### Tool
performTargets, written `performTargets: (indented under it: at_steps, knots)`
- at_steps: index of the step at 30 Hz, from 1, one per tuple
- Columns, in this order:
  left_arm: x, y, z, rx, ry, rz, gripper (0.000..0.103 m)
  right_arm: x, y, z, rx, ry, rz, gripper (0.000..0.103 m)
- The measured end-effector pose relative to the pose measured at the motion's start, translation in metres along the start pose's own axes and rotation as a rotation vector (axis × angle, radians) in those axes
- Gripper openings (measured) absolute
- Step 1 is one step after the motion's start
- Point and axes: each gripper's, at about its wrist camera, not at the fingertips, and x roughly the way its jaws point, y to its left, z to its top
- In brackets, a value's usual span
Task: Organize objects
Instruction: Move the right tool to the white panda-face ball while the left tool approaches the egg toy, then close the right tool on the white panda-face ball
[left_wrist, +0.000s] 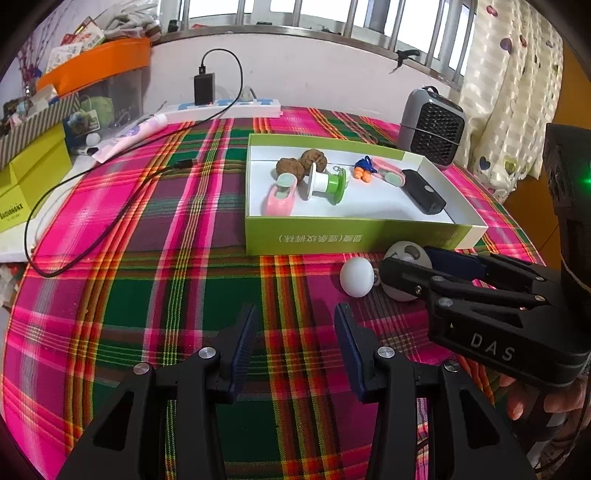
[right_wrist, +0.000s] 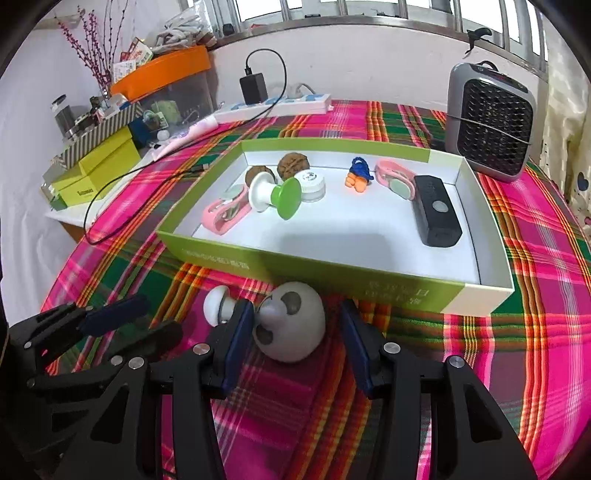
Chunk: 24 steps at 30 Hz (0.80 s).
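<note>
Okay, left wrist view: we see the green box on the plaid cloth, holding two walnuts, a green-white spool, two pink clips, an orange-blue toy and a black device. The left gripper hovers part-open, nothing between its pads. A small white ball lies just ahead.

Right wrist view: same box, plus a white jar. The right gripper points down, jaws apart around the round white toy; we cannot tell if the pads touch it.
</note>
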Motion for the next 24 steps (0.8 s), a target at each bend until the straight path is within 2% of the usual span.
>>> performTargets:
  at_steps: [12, 14, 19, 22, 24]
  knots:
    - [0.004, -0.002, 0.003, 0.017, 0.011, -0.015, 0.042, -0.003, -0.008, -0.004, 0.018, -0.003, -0.024, 0.049]
    - [0.005, -0.004, 0.004, 0.023, 0.010, -0.019, 0.042, -0.004, -0.008, -0.005, 0.015, -0.006, -0.019, 0.042]
    - [0.007, -0.009, 0.006, 0.036, 0.014, -0.040, 0.042, -0.007, -0.012, -0.007, 0.021, -0.008, -0.029, 0.036]
    - [0.006, -0.011, 0.007, 0.043, 0.009, -0.056, 0.042, -0.009, -0.015, -0.008, 0.032, -0.011, -0.033, 0.028]
    - [0.007, -0.012, 0.009, 0.046, 0.014, -0.066, 0.042, -0.010, -0.018, -0.008, 0.038, -0.011, -0.035, 0.028]
